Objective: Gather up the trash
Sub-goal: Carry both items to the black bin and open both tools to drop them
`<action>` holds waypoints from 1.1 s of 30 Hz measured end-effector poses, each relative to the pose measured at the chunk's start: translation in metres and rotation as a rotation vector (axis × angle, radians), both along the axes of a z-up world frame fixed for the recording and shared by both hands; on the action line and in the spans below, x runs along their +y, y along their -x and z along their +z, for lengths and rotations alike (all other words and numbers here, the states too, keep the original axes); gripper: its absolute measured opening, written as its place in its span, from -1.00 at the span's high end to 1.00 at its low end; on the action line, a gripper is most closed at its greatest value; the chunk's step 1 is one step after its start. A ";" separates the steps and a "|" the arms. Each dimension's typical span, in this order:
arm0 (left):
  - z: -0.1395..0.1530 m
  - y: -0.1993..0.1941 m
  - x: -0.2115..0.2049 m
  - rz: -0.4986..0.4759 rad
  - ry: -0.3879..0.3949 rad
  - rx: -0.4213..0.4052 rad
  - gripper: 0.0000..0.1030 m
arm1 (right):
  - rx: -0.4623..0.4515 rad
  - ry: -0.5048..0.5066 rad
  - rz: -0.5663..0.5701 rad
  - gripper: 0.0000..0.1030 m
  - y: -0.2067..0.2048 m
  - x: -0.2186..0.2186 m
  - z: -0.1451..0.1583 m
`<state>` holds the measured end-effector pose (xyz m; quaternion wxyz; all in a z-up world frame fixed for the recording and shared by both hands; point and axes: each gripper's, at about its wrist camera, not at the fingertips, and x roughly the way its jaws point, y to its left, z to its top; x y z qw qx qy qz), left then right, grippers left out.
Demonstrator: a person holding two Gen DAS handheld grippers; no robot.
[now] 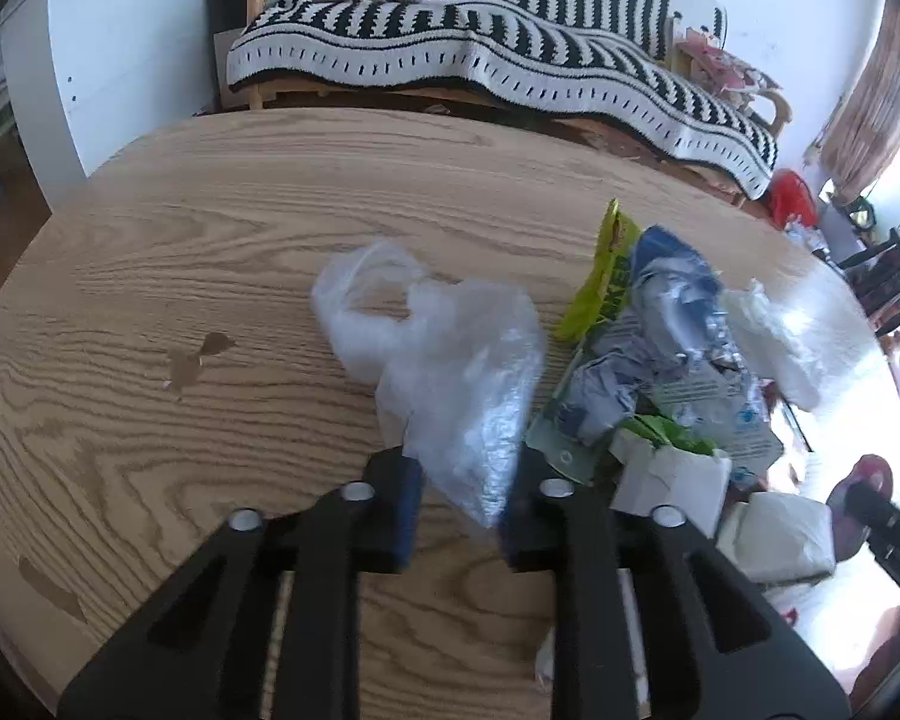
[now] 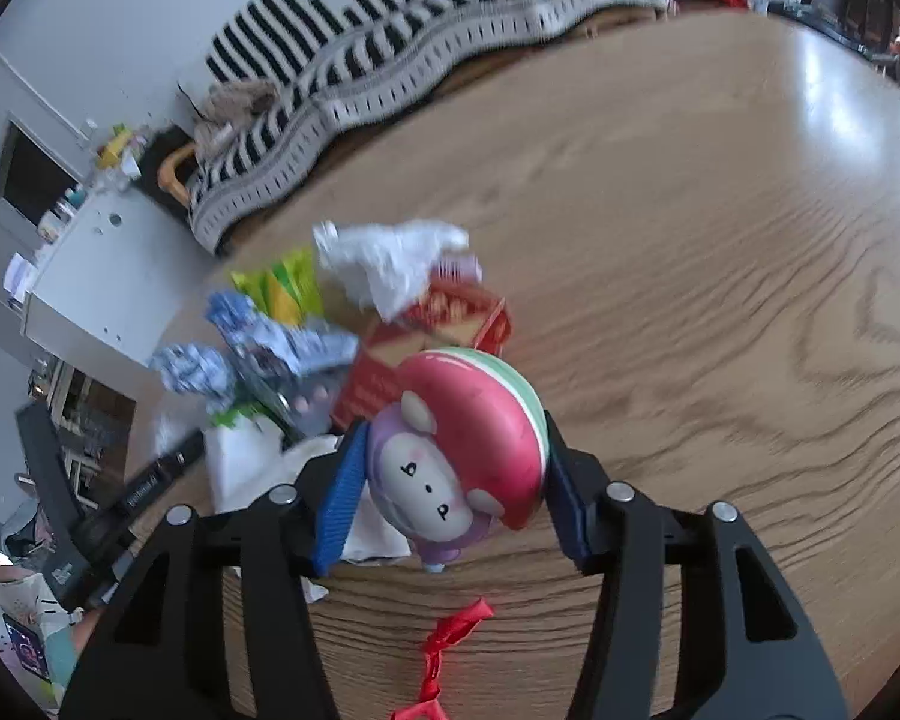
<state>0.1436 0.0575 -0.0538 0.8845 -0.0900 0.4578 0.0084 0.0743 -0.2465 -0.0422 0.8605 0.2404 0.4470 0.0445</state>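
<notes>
In the left wrist view a clear crumpled plastic bag [image 1: 450,372] lies on the round wooden table [image 1: 210,252]. My left gripper [image 1: 462,504] is open, its jaws on either side of the bag's near end. To its right lies a trash pile: a green wrapper [image 1: 606,276], blue-white crumpled packaging [image 1: 672,324], white tissue [image 1: 768,330] and white cartons [image 1: 672,474]. In the right wrist view my right gripper [image 2: 450,480] is shut on a round pink, green and purple toy figure [image 2: 462,456], held over the table [image 2: 720,300] beside the same pile, with a red snack box [image 2: 426,330].
A red ribbon [image 2: 444,648] hangs below the toy. A sofa with a black-and-white striped blanket [image 1: 510,42] stands behind the table. A white cabinet [image 1: 108,54] is at the far left. A dark spill mark [image 1: 198,360] is on the wood.
</notes>
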 end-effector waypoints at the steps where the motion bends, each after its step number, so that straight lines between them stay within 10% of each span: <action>1: 0.003 0.004 0.000 -0.005 -0.004 -0.012 0.81 | -0.013 0.008 0.000 -0.02 0.002 -0.003 0.005; 15: 0.064 0.057 -0.033 -0.069 -0.008 -0.158 0.91 | -0.137 0.225 -0.118 -0.03 0.085 -0.116 0.050; 24: 0.094 0.107 -0.198 -0.413 -0.017 -0.264 0.92 | -0.113 0.343 -0.345 -0.03 0.179 -0.254 0.050; 33: 0.049 0.184 -0.407 -0.816 0.088 -0.145 0.92 | 0.026 0.282 -0.516 -0.06 0.254 -0.368 0.012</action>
